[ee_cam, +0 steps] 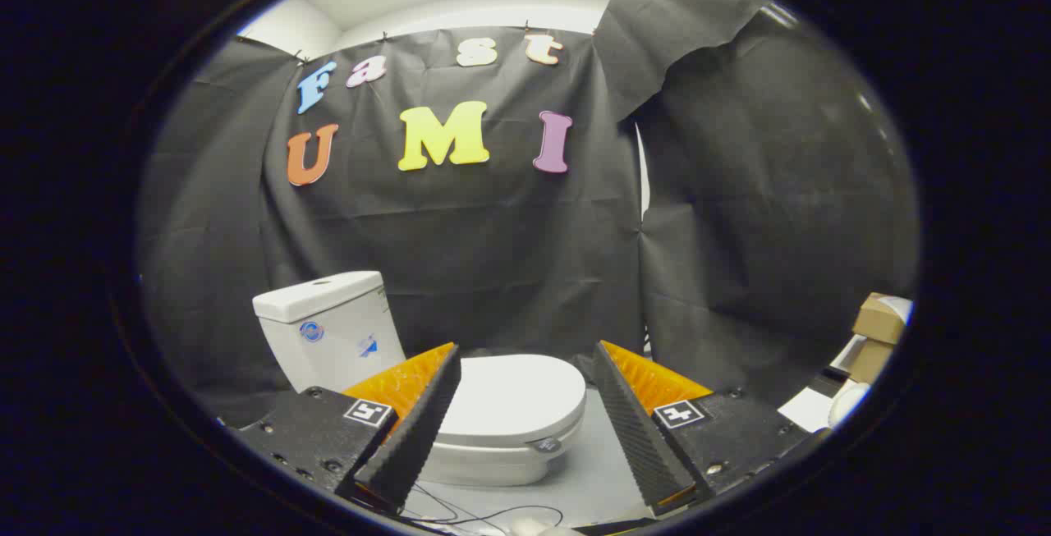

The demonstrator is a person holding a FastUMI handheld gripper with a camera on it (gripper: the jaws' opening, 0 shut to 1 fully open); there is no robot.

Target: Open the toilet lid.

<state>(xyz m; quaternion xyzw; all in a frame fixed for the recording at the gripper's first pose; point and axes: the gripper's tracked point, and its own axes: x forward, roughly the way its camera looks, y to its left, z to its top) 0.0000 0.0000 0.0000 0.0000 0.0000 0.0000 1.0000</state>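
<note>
One white ceramic toilet (460, 388) beyond spread tongs, tank (328, 327) behind. Closed smooth white plastic lid (513, 396) lying flat, ahead between fingers. Gripper (525, 405) released, holding nothing. Best approach, probably: catch lid's front lip from beneath, lift gently.

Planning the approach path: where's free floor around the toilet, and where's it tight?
Bare floor lies beside the toilet bowl, between it and the black cloth wall. Open air sits above the closed lid. Crowded: cables on the floor just ahead of the gripper, whose fingers are spread wide with nothing between them, and cardboard boxes by the cloth.
</note>
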